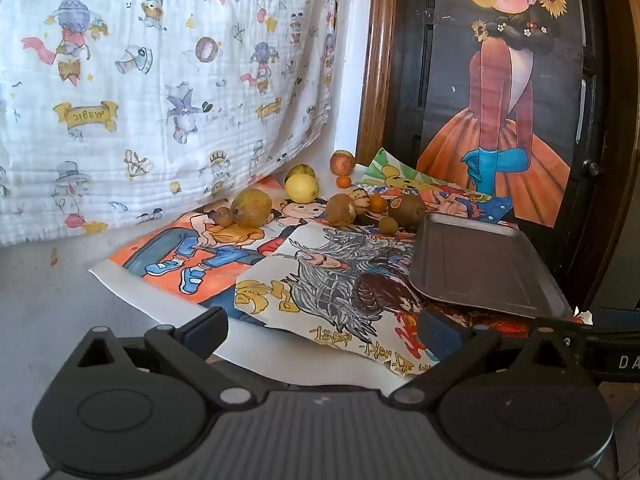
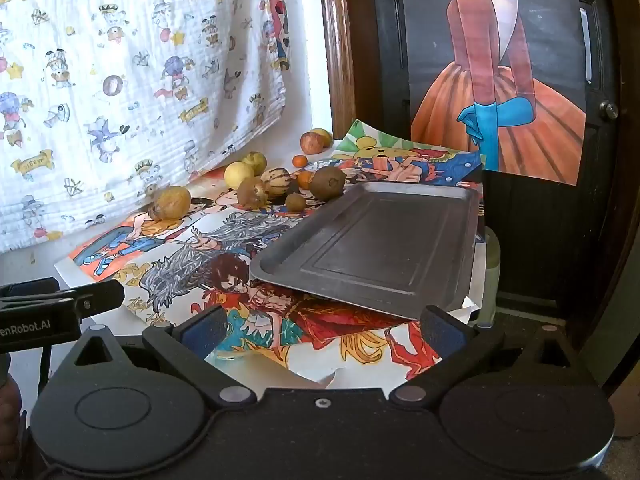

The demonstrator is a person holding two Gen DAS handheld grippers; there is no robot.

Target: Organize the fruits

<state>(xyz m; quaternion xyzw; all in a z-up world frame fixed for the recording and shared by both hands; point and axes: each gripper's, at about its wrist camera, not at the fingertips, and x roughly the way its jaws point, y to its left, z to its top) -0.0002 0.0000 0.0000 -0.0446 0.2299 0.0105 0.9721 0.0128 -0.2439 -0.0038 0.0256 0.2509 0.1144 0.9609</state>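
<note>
Several fruits lie in a loose row at the back of the table on drawn posters: a yellow lemon point(image 1: 301, 187) point(image 2: 239, 174), a big brown-yellow fruit point(image 1: 251, 208) point(image 2: 173, 203), a kiwi point(image 1: 406, 209) point(image 2: 327, 183), a reddish apple point(image 1: 342, 162) point(image 2: 312, 142) and small oranges point(image 1: 377, 203) point(image 2: 300, 161). An empty grey metal tray point(image 1: 480, 264) point(image 2: 380, 240) rests to their right. My left gripper point(image 1: 324, 330) is open near the table's front edge, far from the fruit. My right gripper point(image 2: 324, 330) is open too, just in front of the tray, holding nothing.
A cartoon-print white cloth point(image 1: 160, 80) hangs behind the fruit on the left. A dark wooden cabinet with a poster of a figure in an orange dress point(image 2: 500, 80) stands at the right. Colourful drawings point(image 1: 224, 256) cover the table. The left gripper's body point(image 2: 60, 308) shows beside the right one.
</note>
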